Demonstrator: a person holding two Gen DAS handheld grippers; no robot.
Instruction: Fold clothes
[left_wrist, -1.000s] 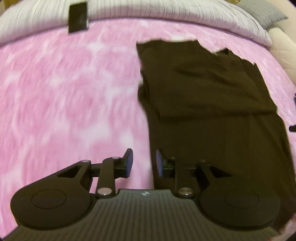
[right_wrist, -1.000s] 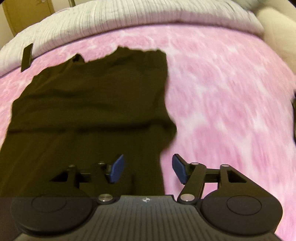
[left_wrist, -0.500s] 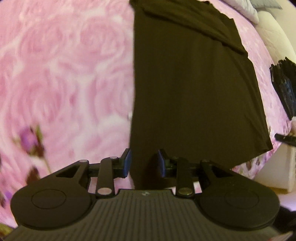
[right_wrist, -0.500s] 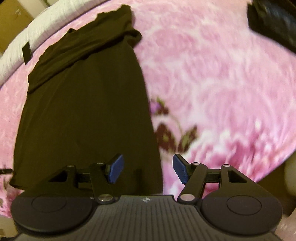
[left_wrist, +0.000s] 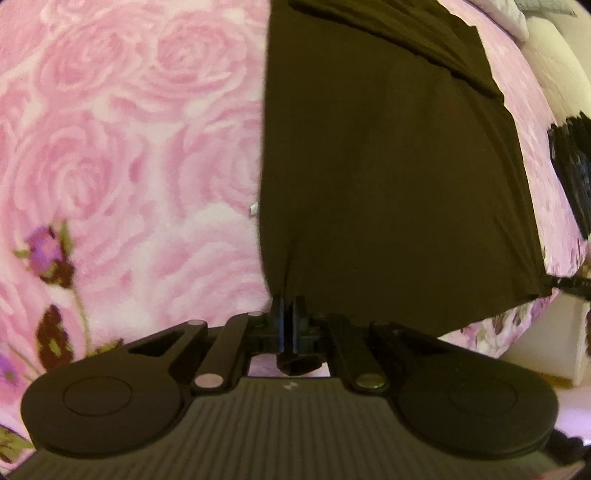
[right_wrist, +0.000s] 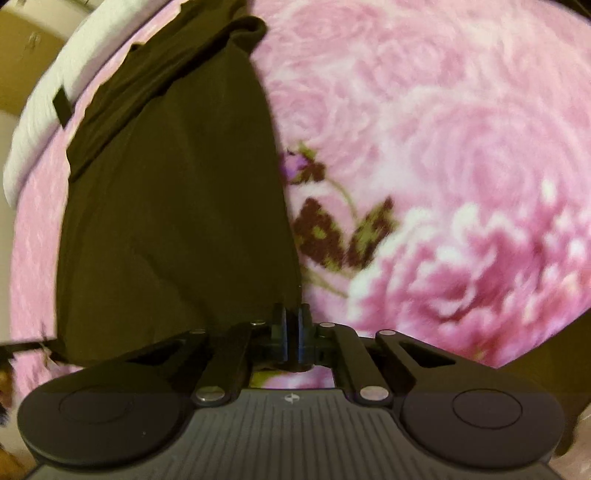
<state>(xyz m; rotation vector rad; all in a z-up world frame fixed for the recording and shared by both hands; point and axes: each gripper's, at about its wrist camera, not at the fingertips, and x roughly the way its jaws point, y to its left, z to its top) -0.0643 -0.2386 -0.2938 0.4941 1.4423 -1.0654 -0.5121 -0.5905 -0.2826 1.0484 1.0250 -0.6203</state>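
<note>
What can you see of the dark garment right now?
The dark garment is a plain, near-black piece of soft knit-looking fabric, lying long and mostly flat on the pink rose-print bedspread. Its far end shows a folded-over layer. The left gripper is shut on the near left corner, with fabric bunched behind its fingers; the right gripper is shut at the near right corner. The hem between them reaches the bed's edge.

No readable text, label, brand or number is showing in either wrist view; a small pale emblem is sitting on each gripper housing, too small to read.
</note>
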